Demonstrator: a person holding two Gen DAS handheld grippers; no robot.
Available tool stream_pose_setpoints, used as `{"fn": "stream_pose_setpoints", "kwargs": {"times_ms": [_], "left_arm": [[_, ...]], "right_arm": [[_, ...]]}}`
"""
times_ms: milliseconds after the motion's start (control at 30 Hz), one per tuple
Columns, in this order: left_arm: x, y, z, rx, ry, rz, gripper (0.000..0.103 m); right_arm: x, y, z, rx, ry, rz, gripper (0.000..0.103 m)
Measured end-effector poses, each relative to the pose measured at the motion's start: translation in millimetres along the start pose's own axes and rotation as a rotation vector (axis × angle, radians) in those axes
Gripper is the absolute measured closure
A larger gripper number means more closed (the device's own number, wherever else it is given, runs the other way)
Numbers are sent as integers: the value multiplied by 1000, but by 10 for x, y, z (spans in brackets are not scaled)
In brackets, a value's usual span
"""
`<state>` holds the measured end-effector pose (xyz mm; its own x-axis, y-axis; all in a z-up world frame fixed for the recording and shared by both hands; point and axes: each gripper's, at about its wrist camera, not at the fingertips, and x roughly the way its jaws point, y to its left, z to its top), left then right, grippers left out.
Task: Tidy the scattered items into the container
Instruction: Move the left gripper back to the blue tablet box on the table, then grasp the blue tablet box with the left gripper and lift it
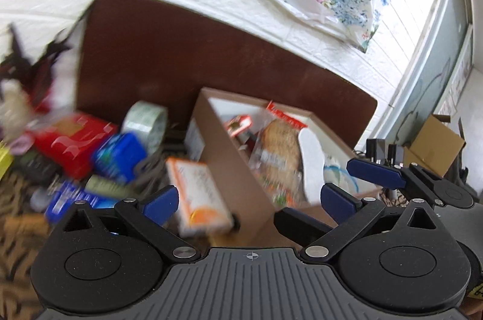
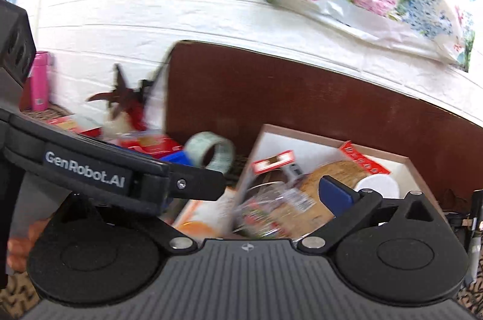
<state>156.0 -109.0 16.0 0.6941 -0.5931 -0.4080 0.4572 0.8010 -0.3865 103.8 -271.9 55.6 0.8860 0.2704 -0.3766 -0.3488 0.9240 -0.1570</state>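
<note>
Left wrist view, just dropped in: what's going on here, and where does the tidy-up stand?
A person holds two grippers over a cluttered surface. The left gripper is open and empty, hovering above the brown box wall. The box already holds a snack packet and a white cup. A tape roll, orange-white carton and blue packs lie outside. The right gripper holds nothing visible.
</note>
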Motion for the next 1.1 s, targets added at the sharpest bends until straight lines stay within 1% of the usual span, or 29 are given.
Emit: {"fn": "stream_pose_setpoints", "kwargs": {"times_ms": [133, 267, 333, 467, 633, 833, 967, 1100], "left_arm": [[-341, 135, -306, -36, 4, 45, 0], [-635, 353, -615, -87, 19, 103, 0], [-753, 471, -733, -104, 32, 137, 0], [-931, 671, -869, -95, 33, 203, 0], [-1019, 896, -884, -124, 33, 231, 0], [-882, 1122, -789, -161, 27, 230, 0], [-727, 1217, -676, -168, 37, 190, 0], [-493, 1271, -502, -126, 43, 165, 0]], "right_arm": [[-146, 349, -140, -10, -5, 50, 1], [-201, 750, -316, -29, 14, 114, 1], [-198, 944, -401, -32, 31, 148, 1], [-132, 1233, -534, -10, 60, 205, 1], [-41, 1365, -619, 51, 101, 228, 1], [120, 1347, -657, 66, 133, 205, 1], [279, 1305, -674, 78, 151, 199, 4], [502, 1284, -679, 82, 168, 196, 9]]}}
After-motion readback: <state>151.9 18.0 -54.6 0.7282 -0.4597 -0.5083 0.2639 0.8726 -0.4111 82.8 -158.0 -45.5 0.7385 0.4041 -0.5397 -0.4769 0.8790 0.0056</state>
